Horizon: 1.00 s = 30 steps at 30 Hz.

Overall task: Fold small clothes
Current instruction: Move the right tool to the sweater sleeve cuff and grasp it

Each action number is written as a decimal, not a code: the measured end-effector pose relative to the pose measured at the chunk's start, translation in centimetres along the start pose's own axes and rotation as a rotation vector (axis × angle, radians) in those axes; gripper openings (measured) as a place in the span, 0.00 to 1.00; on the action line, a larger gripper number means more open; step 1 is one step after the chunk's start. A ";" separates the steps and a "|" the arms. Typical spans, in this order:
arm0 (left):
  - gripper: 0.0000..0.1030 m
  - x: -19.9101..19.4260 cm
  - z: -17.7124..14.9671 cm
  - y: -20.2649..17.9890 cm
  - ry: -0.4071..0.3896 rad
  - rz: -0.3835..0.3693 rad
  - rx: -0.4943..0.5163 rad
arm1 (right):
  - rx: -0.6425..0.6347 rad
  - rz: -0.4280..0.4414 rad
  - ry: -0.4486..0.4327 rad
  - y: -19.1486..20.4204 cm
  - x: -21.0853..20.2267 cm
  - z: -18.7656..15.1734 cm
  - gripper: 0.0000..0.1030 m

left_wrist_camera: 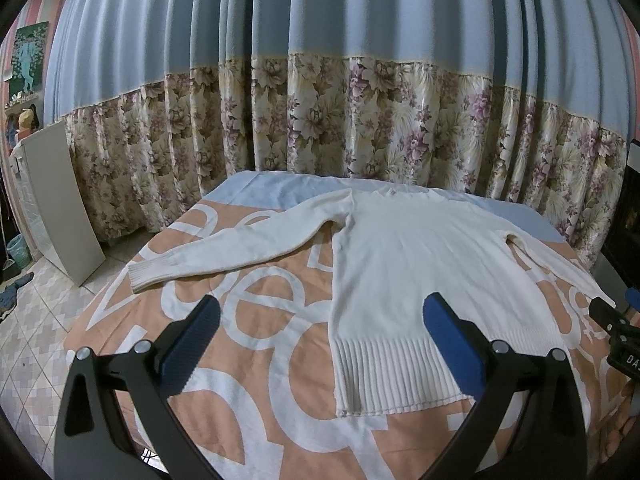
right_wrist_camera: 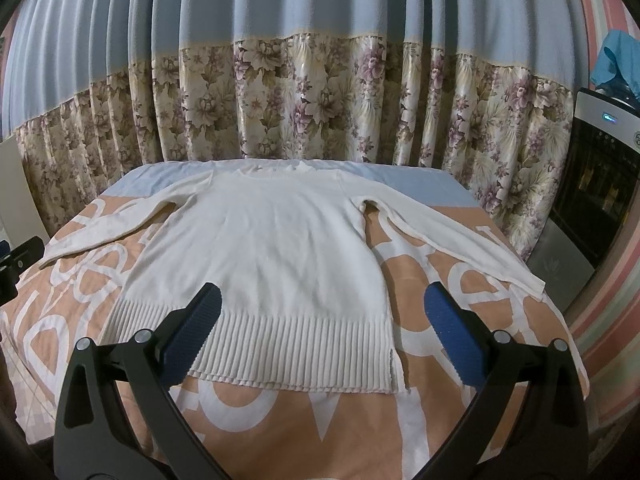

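A white long-sleeved knit sweater [left_wrist_camera: 400, 264] lies flat, front down or up I cannot tell, on a bed, with both sleeves spread out and its ribbed hem nearest me. It also shows in the right wrist view [right_wrist_camera: 272, 248]. My left gripper [left_wrist_camera: 320, 316] is open and empty above the hem's left corner. My right gripper [right_wrist_camera: 320, 304] is open and empty above the hem's right part. The left sleeve [left_wrist_camera: 224, 248] reaches toward the bed's left edge; the right sleeve [right_wrist_camera: 452, 240] reaches toward the right edge.
The bed has an orange cover with large white letters [left_wrist_camera: 256, 352] and a blue sheet [right_wrist_camera: 400, 180] at the far end. Blue and floral curtains [left_wrist_camera: 360, 120] hang behind. A white board [left_wrist_camera: 60, 204] leans at left; an oven [right_wrist_camera: 600, 184] stands at right. Tiled floor [left_wrist_camera: 36, 328] lies left.
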<state>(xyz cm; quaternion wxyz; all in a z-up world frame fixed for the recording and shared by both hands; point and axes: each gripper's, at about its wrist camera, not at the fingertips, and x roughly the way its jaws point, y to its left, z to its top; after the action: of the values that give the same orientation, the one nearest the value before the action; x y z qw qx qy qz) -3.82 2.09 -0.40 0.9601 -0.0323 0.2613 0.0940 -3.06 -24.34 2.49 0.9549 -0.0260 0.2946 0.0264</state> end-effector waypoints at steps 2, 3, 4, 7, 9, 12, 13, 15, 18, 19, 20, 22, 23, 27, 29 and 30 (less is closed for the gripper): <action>0.98 -0.1 0.1 0.0 0.006 -0.001 0.005 | 0.002 -0.012 0.002 -0.4 -0.1 0.1 0.97; 0.98 -0.3 0.2 -0.1 0.006 -0.001 0.006 | 0.022 -0.003 0.014 -1.0 -0.1 0.2 0.97; 0.98 -0.2 0.2 -0.1 0.005 -0.001 0.006 | 0.035 -0.007 0.015 -1.6 0.0 0.2 0.97; 0.98 -0.5 0.7 -0.4 -0.009 -0.003 0.020 | 0.047 -0.102 0.010 -4.8 0.6 0.5 0.97; 0.98 0.2 1.3 -0.6 0.005 -0.023 0.020 | 0.050 -0.146 0.019 -7.1 1.3 0.6 0.97; 0.98 2.1 2.3 -1.0 0.028 -0.031 0.027 | 0.079 -0.185 0.064 -12.0 3.4 0.9 0.97; 0.98 3.0 2.7 -1.5 0.024 -0.025 0.049 | 0.097 -0.189 0.079 -13.3 4.0 0.8 0.97; 0.98 4.6 3.2 -2.0 0.048 -0.042 0.059 | 0.150 -0.184 0.098 -16.5 5.2 0.8 0.97; 0.98 7.8 4.2 -2.7 0.083 -0.056 0.046 | 0.205 -0.226 0.124 -21.0 7.5 0.8 0.95; 0.98 8.4 4.4 -2.9 0.080 -0.052 0.054 | 0.217 -0.253 0.145 -22.7 8.8 0.8 0.93; 0.98 9.7 4.8 -3.4 0.083 -0.039 0.071 | 0.213 -0.276 0.154 -23.6 9.4 0.7 0.89; 0.98 11.5 5.3 -4.3 0.084 -0.037 0.074 | 0.213 -0.316 0.177 -25.9 11.1 0.5 0.86; 0.98 12.1 5.3 -4.5 0.085 -0.034 0.073 | 0.221 -0.332 0.192 -26.8 11.9 0.4 0.84; 0.98 14.1 5.6 -6.1 0.076 -0.033 0.101 | 0.258 -0.363 0.237 -29.7 14.2 0.0 0.82; 0.98 15.0 5.5 -6.8 0.078 -0.038 0.120 | 0.267 -0.363 0.261 -30.4 15.5 -0.4 0.81; 0.98 15.4 5.3 -7.1 0.083 -0.039 0.128 | 0.271 -0.363 0.274 -30.6 15.9 -0.5 0.81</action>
<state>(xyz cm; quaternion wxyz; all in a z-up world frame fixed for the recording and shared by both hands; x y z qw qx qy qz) 13.23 -1.72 -3.60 0.9503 0.0201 0.3055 0.0568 11.79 -54.30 -5.82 0.8900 0.0462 0.4126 -0.1887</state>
